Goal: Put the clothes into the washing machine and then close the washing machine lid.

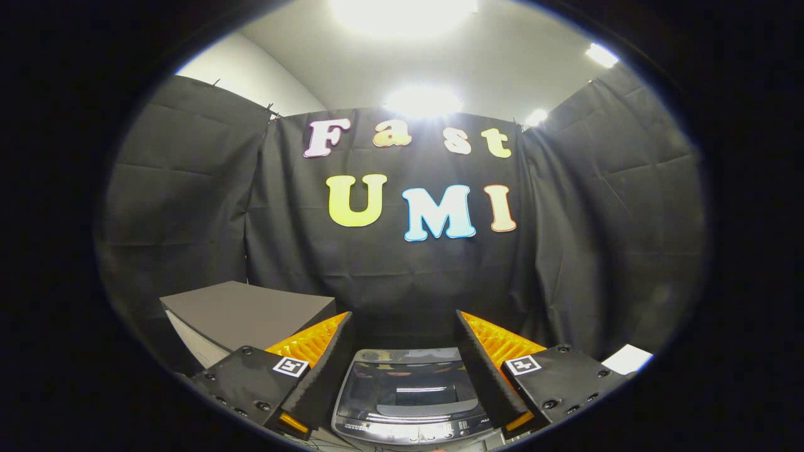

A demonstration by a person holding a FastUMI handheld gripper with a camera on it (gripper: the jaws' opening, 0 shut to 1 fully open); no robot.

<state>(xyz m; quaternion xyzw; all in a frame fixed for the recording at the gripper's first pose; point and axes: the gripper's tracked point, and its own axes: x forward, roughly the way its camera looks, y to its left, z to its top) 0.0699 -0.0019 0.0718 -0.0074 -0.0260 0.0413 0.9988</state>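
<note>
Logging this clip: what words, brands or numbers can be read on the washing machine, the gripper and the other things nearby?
Control panel of the washing machine: small print and marks, too blurred to read.
Square markers on the gripper: black-and-white patterns, no words.
White sheet off to the side of the fingers: nothing readable.
Grey box: no text seen.
The fingers stand open, holding nothing.

The gripper (405, 351) is pointing forward and level, its jaws standing wide apart and parallel, gripping nothing between the two fingers (314, 370).
</note>
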